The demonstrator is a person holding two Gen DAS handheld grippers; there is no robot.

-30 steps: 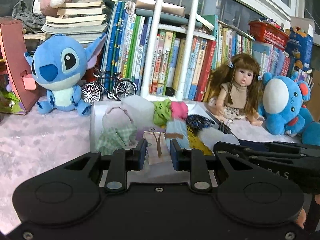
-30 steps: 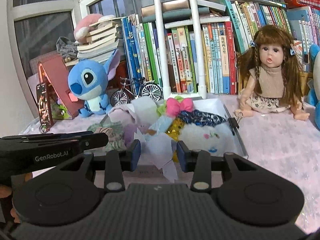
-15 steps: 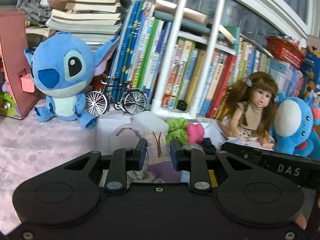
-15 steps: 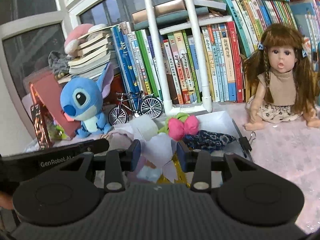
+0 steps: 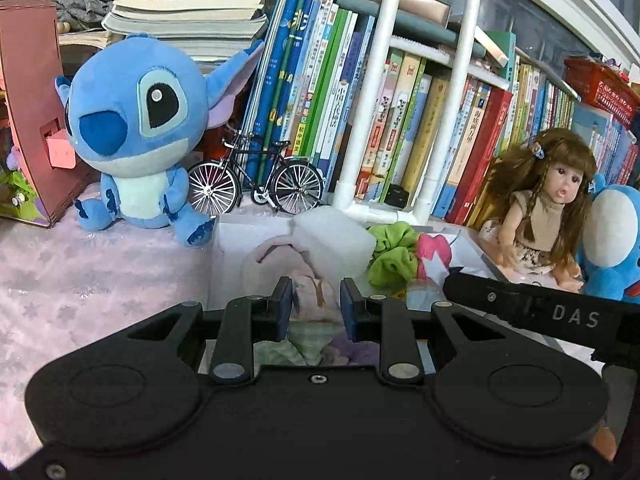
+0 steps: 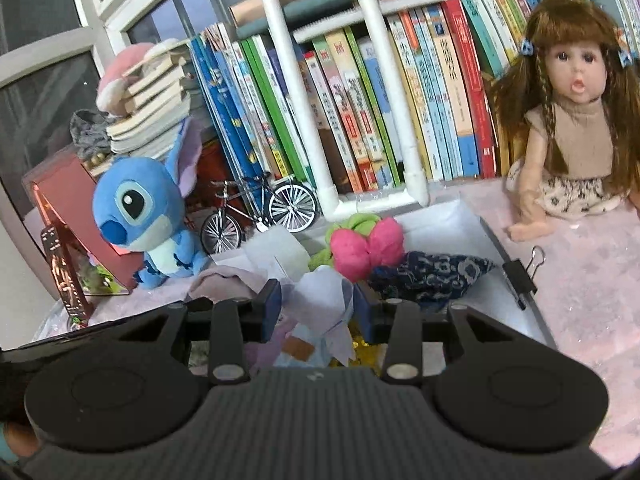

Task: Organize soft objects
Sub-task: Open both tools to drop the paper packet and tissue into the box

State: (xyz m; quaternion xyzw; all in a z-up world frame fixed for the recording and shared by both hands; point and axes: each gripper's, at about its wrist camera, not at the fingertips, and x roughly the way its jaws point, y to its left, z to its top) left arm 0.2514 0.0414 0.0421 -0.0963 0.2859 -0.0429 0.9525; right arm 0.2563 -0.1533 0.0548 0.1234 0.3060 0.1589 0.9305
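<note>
text: "DAS" | on: right gripper (image 5: 576, 316) side | book spines: unreadable

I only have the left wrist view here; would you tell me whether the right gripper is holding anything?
Observer: Yes, the right gripper is shut on a pale cloth.
Operator: Thank you. Is anything lying right of the pink bow in the tray?
Observer: A dark blue patterned cloth lies just beside it.
Operator: And on the tray's right rim?
Observer: A black binder clip is clipped there.

pink cloth-covered table (image 5: 92, 276) bears blue plush (image 5: 140, 136), toy bicycle (image 5: 256, 188), doll (image 5: 548, 204), white box (image 6: 472, 228).
</note>
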